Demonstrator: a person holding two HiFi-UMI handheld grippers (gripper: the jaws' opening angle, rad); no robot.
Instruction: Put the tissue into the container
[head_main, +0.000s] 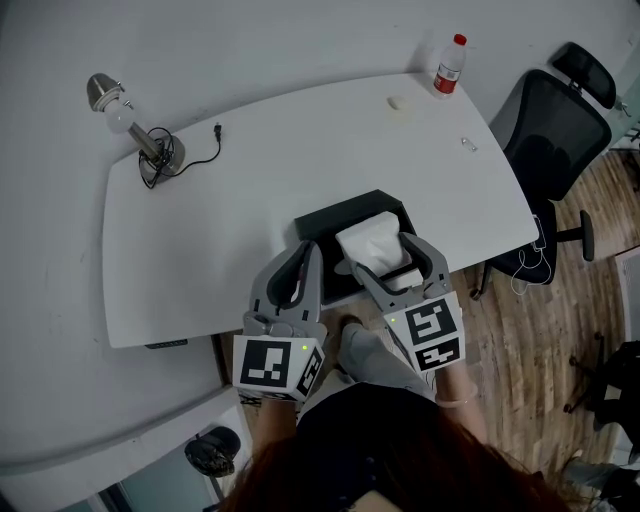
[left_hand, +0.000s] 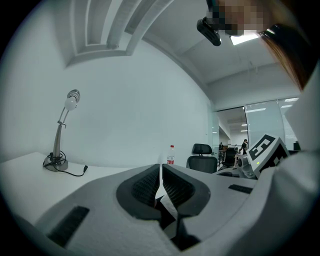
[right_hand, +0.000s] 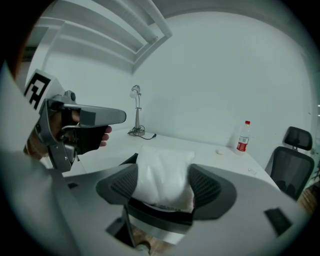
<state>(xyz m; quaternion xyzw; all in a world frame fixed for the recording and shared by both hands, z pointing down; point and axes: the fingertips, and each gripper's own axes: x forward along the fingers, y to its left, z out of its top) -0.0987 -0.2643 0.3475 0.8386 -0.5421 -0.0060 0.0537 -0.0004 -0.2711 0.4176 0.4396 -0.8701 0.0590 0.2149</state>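
Note:
A black open container (head_main: 322, 221) stands at the near edge of the white table (head_main: 250, 180). My right gripper (head_main: 387, 262) is shut on a white tissue pack (head_main: 370, 243), holding it over the container's right half. In the right gripper view the tissue pack (right_hand: 162, 170) bulges between the two pads of that gripper (right_hand: 162, 181), with the container's dark rim (right_hand: 160, 216) just below it. My left gripper (head_main: 307, 258) hovers beside the container's left front corner. Seen in its own view, the left gripper (left_hand: 161, 181) is shut with nothing between the pads.
A desk lamp (head_main: 128, 122) with a coiled cable stands at the table's far left. A red-capped bottle (head_main: 450, 66) is at the far right corner, and a small pale object (head_main: 398, 103) lies near it. A black office chair (head_main: 550, 130) stands to the right on wood flooring.

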